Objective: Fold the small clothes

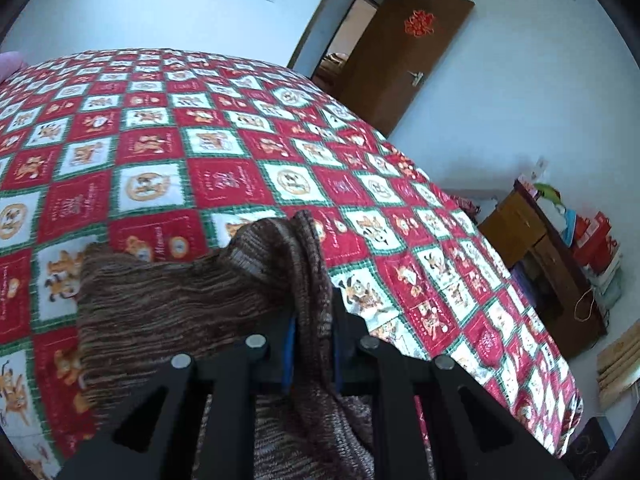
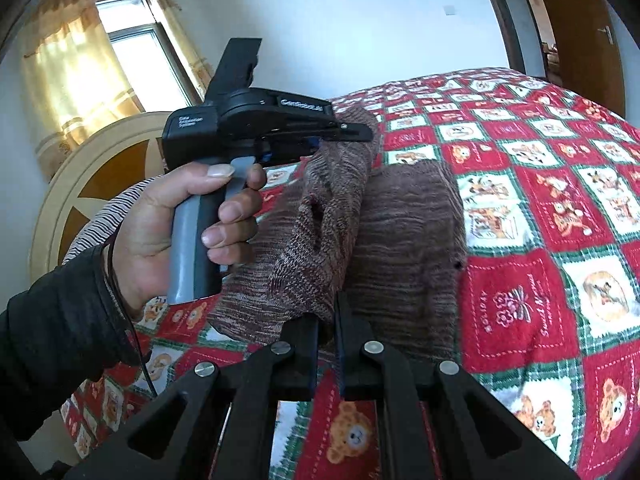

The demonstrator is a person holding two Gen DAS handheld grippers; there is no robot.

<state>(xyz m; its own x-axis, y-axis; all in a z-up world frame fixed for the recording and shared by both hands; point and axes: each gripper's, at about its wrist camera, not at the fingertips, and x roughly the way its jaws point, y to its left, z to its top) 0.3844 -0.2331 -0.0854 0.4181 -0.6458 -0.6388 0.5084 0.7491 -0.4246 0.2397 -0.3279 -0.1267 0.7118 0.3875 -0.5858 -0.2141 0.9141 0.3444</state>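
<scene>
A small brown striped knit garment (image 1: 168, 304) lies partly folded on a bed with a red, white and green checked quilt (image 1: 224, 152). My left gripper (image 1: 312, 320) is shut on a bunched edge of the knit, which rises between its blue-padded fingers. In the right wrist view the same garment (image 2: 400, 248) is doubled over, one layer lifted above the other. My right gripper (image 2: 327, 320) is shut on its near edge. The left gripper (image 2: 352, 130), held in a person's hand (image 2: 168, 224), pinches the far edge of the lifted layer.
An open brown door (image 1: 404, 52) stands behind the bed. A wooden cabinet (image 1: 540, 256) with red boxes is at the right of the bed. A curtained window (image 2: 120, 52) and a round headboard (image 2: 92, 184) are on the left. The quilt spreads wide around the garment.
</scene>
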